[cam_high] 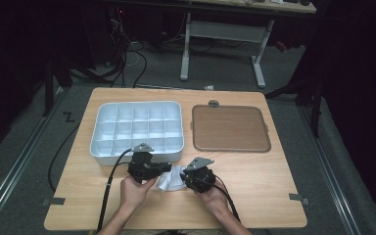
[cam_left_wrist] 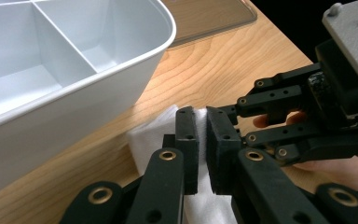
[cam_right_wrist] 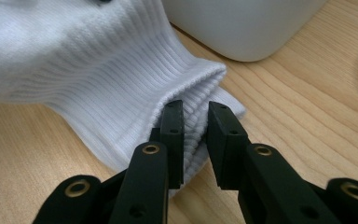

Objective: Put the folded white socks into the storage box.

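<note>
A white ribbed sock (cam_high: 172, 178) lies bunched on the wooden table (cam_high: 264, 176) between my two grippers, just in front of the white tray. My left gripper (cam_high: 165, 169) comes in from the left and is shut on a fold of the sock (cam_left_wrist: 144, 140), with the cloth pinched between its jaws (cam_left_wrist: 202, 126). My right gripper (cam_high: 185, 176) faces it from the right. In the right gripper view its jaws (cam_right_wrist: 196, 122) grip the ribbed cuff of the sock (cam_right_wrist: 98, 70), one jaw at the cuff's opening and the other outside it. In the left gripper view the right gripper (cam_left_wrist: 244, 119) shows close by.
A white tray (cam_high: 136, 152) with several empty compartments stands just behind the sock, its rounded corner close to both grippers (cam_left_wrist: 74, 107) (cam_right_wrist: 242, 28). A flat brown lid (cam_high: 230, 128) lies to the tray's right. The table's front edge runs just behind the hands.
</note>
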Motion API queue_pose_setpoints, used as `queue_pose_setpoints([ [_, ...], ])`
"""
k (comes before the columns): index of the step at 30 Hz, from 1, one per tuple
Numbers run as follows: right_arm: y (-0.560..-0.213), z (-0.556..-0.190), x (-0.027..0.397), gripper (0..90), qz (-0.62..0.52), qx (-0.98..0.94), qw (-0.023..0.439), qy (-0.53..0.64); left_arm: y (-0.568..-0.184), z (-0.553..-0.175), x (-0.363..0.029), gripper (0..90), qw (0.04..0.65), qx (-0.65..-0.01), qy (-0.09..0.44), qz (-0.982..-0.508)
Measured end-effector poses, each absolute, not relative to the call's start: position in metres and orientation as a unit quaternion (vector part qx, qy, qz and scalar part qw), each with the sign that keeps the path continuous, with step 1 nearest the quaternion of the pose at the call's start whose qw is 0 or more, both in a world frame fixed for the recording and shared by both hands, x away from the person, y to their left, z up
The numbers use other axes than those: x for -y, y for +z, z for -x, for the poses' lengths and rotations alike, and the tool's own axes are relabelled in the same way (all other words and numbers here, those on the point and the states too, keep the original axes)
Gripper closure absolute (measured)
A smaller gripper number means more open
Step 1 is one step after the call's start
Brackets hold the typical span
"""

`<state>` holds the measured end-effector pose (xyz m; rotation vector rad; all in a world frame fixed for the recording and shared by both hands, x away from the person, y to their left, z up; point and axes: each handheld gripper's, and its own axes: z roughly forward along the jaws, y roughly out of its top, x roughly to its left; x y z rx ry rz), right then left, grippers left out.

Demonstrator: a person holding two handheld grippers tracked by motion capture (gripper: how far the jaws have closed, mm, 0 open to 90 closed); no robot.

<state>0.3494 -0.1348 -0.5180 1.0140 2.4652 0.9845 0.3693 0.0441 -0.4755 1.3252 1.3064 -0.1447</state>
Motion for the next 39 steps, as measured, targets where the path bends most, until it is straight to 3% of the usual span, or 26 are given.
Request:
queue_pose_setpoints([
  [14,-0.519,-0.35,0.123,77.4,-0.328,-0.867,0.141,0.348,-0.477,-0.378,-0.026,84.7,0.595,-0.557,-0.068,-0.575],
  [27,-0.512,-0.34,0.138,75.6,-0.34,-0.855,0.141,0.364,-0.49,-0.385,-0.018,84.6,0.583,-0.565,-0.054,-0.581],
  [39,-0.514,-0.321,0.142,65.8,-0.331,-0.856,0.144,0.369,-0.498,-0.382,-0.009,84.6,0.574,-0.556,-0.031,-0.6],
])
